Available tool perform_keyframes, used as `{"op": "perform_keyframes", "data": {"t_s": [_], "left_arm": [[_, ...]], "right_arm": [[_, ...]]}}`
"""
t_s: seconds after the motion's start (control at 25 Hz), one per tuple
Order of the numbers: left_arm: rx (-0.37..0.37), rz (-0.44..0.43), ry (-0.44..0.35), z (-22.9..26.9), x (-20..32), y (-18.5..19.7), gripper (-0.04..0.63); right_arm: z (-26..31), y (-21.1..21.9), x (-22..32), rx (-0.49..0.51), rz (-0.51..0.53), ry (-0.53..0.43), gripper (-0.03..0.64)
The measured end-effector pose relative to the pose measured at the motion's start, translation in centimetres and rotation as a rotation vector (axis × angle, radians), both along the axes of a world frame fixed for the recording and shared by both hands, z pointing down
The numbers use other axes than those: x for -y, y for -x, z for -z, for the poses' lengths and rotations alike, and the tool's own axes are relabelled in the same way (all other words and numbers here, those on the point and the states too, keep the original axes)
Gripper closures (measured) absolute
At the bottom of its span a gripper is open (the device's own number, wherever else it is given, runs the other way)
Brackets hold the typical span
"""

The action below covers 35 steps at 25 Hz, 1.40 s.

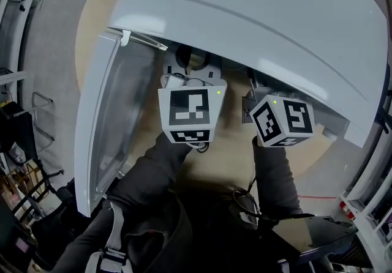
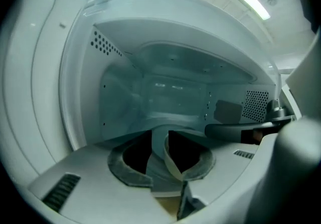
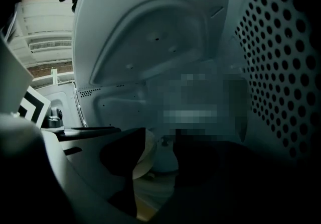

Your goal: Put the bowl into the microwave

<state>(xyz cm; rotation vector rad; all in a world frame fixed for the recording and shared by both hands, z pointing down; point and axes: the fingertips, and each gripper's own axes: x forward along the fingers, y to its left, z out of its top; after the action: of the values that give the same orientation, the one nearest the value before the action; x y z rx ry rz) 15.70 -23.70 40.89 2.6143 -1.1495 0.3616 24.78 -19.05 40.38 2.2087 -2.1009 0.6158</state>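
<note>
One white microwave (image 1: 263,14) stands on a round wooden table (image 1: 306,155), and its one door (image 1: 107,112) hangs open at the left. A person reaches into the opening with two grippers, one in each hand. From above I count two marker cubes, one (image 1: 191,115) on the left gripper and one (image 1: 283,120) on the right. Behind them are two dark sleeves, the left (image 1: 153,168) and the right (image 1: 275,174). The tips of both grippers are hidden under the top of the microwave in this view.

There is one bowl, pale cream in colour. In the left gripper view the left gripper (image 2: 159,155) has its two dark pads apart. The rim of the bowl (image 2: 169,165) stands in the gap, close beside the right-hand pad. In the right gripper view the right gripper (image 3: 160,168) is wide apart as well. The same rim (image 3: 143,160) lies just beside its left jaw. I do not see either pair of pads pressing on it. So the bowl is inside the mouth of the microwave, between the two grippers, but most of it is hidden.

The inside of the microwave is pale. It shows two patches of small holes in the left gripper view, one (image 2: 103,44) at the upper left and one (image 2: 257,105) at the right.
</note>
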Motion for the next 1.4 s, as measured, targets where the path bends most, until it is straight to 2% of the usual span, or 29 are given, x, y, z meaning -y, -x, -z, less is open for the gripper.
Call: {"op": "perform_keyframes", "data": {"t_s": [0.12, 0.32, 0.64, 0.8, 0.96, 1.0, 1.04, 1.08, 1.12, 1.16, 1.28, 1.4], "left_arm": [[-0.025, 0.014, -0.009, 0.1, -0.3, 0.4, 0.495], [-0.044, 0.026, -0.004, 0.1, -1.1, 1.1, 0.495], [-0.084, 0.071, -0.037, 1.5, -0.7, 2.7, 0.495], [-0.102, 0.101, -0.062, 1.9, -1.7, 4.4, 0.495], [-0.15, 0.141, -0.074, 3.3, -2.9, 5.8, 0.499], [-0.152, 0.143, -0.077, 3.4, -3.3, 6.2, 0.519], [-0.149, 0.141, -0.075, 3.3, -3.7, 6.6, 0.571], [-0.14, 0.131, -0.068, 3.0, -4.2, 7.1, 0.586], [-0.124, 0.113, -0.057, 2.4, -4.7, 7.4, 0.586], [-0.105, 0.088, -0.043, 1.6, -5.2, 7.6, 0.586], [-0.095, 0.006, 0.012, -0.4, -6.3, 6.7, 0.586], [-0.104, -0.077, 0.05, -1.7, -6.9, 5.1, 0.586]], "right_arm": [[0.2, 0.0, -0.1, -0.032, -0.002, -0.021, 0.451], [-0.7, 0.8, -0.5, -0.059, 0.019, 0.016, 0.451], [0.7, 1.2, -0.9, -0.102, 0.036, -0.016, 0.451], [1.4, 2.3, -2.3, -0.137, 0.034, -0.042, 0.451], [1.4, 2.9, -4.4, -0.143, 0.01, -0.039, 0.451], [1.6, 3.2, -5.0, -0.153, 0.005, -0.043, 0.452], [1.8, 3.7, -5.7, -0.169, 0.003, -0.052, 0.453], [2.0, 4.5, -6.4, -0.186, 0.012, -0.063, 0.458], [2.0, 5.6, -7.0, -0.198, 0.033, -0.069, 0.548], [1.7, 6.8, -7.5, -0.195, 0.066, -0.061, 0.607], [-1.0, 9.6, -7.7, -0.133, 0.17, 0.032, 0.609], [-3.4, 10.3, -6.8, -0.075, 0.213, 0.096, 0.609]]}}
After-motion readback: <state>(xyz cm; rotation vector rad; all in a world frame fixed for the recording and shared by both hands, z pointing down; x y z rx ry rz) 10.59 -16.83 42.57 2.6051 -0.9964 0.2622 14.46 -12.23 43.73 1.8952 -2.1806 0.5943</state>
